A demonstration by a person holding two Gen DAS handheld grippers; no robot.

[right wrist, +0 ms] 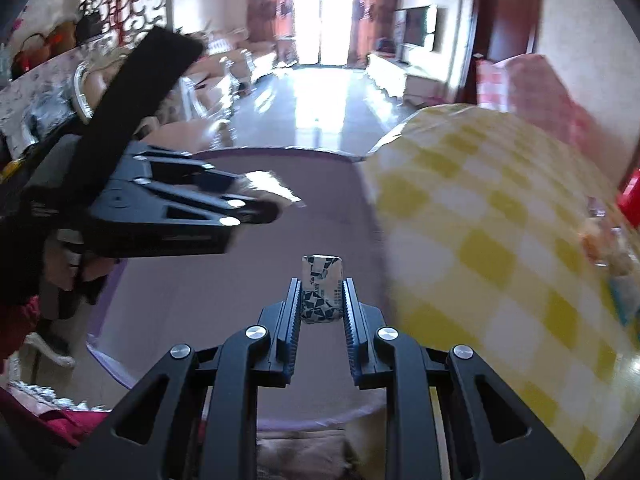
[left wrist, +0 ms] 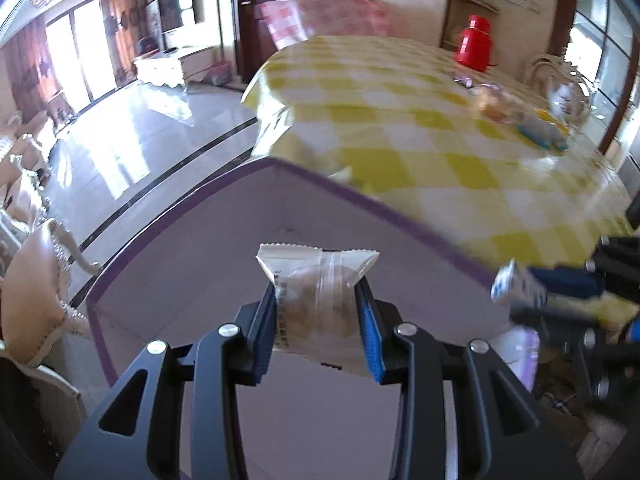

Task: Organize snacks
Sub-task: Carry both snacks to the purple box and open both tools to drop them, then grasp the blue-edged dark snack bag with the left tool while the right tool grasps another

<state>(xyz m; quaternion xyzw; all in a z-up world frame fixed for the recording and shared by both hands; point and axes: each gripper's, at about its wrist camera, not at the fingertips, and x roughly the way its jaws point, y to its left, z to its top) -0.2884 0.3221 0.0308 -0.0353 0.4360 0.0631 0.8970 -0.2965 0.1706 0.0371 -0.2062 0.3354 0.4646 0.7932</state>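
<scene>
Both grippers loaded over the purple box [left wrist: 192, 232]

Left gripper [left wrist: 316, 312] pinches a clear-wrapped pastry [left wrist: 316, 300], right gripper [right wrist: 321, 300] clamps a small patterned packet [right wrist: 321, 288], probably for dropping in.

One clear-windowed white cookie packet [left wrist: 316, 300], one blue-patterned white candy [right wrist: 321, 294], one purple-edged box [left wrist: 280, 200], one red plastic jar [left wrist: 474, 42].

The left gripper [left wrist: 316, 320] clamps a clear-wrapped round pastry [left wrist: 318, 300] between its blue pads, hanging over the open purple-edged box [left wrist: 192, 272] right beneath it. Off to its right the right gripper [left wrist: 520, 292] pinches a small blue-and-white packet [left wrist: 514, 286]. Beyond the box lies the yellow checked tablecloth [left wrist: 420, 132], with a red jar [left wrist: 474, 42] far ahead.
</scene>
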